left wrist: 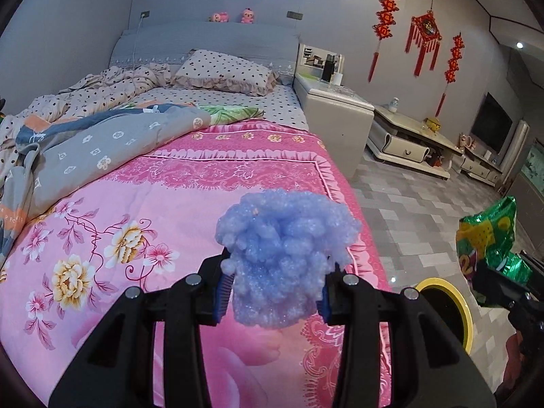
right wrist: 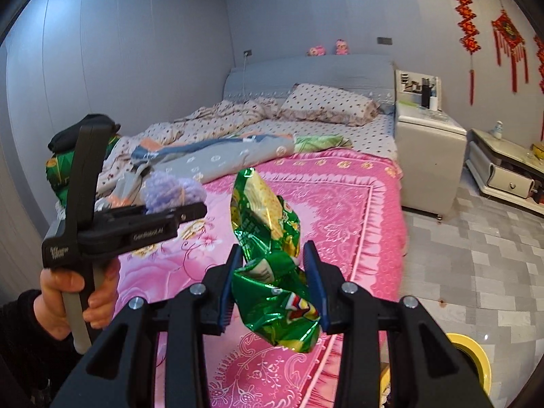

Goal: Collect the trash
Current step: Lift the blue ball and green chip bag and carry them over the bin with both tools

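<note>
1. While the left wrist camera looks along its own fingers, the left gripper (left wrist: 275, 292) is clenched on a lump of pale blue fluffy stuffing (left wrist: 285, 258), its blue pads (left wrist: 224, 292) pressing into both sides of it. The lump hangs in the air above the pink floral bedspread (left wrist: 136, 210), near the edge of the bed. At the right border, the green crumpled snack bag (left wrist: 489, 234) shows in the other tool, and a yellow-rimmed bin (left wrist: 452, 302) stands on the grey tiled floor (left wrist: 425, 210) just beside the bed.

2. Seen from the right wrist camera, the right gripper (right wrist: 272, 289) is clamped on the green snack bag (right wrist: 272, 258), which stands up between the blue pads (right wrist: 314, 272) above the pink bedspread (right wrist: 340, 210). To the left, a hand (right wrist: 68, 299) grips the handle of the left gripper (right wrist: 176, 217), with the bluish fluff (right wrist: 170, 193) held at its tip. The yellow bin (right wrist: 476, 353) shows at the lower right on the floor (right wrist: 476, 255).
</note>
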A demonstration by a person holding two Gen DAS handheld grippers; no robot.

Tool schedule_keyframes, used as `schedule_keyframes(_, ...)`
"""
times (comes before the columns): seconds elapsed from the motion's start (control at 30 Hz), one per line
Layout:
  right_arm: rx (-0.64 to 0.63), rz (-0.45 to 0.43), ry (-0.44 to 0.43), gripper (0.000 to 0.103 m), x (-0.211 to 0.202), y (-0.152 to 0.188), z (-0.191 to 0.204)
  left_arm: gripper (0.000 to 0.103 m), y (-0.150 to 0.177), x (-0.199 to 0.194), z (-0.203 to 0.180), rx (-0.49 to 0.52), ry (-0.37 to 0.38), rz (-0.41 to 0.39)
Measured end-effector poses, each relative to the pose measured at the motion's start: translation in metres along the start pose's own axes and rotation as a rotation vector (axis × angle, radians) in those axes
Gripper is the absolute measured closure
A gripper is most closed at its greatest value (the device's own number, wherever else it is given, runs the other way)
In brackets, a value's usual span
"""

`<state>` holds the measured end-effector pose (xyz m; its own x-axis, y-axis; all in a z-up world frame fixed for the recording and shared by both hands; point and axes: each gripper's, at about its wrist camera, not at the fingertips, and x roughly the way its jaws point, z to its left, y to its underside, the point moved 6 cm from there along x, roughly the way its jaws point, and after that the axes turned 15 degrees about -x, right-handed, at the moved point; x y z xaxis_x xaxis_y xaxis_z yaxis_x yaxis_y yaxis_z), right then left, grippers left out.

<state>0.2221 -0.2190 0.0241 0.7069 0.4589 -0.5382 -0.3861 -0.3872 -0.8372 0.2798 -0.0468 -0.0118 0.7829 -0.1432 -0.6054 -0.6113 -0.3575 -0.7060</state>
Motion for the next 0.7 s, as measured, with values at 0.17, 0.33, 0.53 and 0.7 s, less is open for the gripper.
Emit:
schedule_keyframes(0.17, 0.044, -0.046, 0.059, 0.068, -0.035, -0.002, -0.023, 0.065, 0.010, -0.024, -0.041, 0.029, 0.056, -0.004)
schedule_keyframes(0.33, 0.088, -0.088, 0.121, 0.068, -0.072, 0.001, -0.048, 0.065, 0.019, -0.047, -0.082, 0.060, 0.113, -0.021)
schedule_keyframes(0.53, 0.139, -0.112, 0.198, 0.068, -0.107, 0.012, -0.080, 0.065, 0.035, -0.063, -0.132, 0.117, 0.174, -0.009)
schedule_keyframes(0.7, 0.181, -0.113, 0.243, 0.068, -0.128, 0.029, -0.104, 0.065, 0.053, -0.066, -0.171, 0.164, 0.219, 0.006)
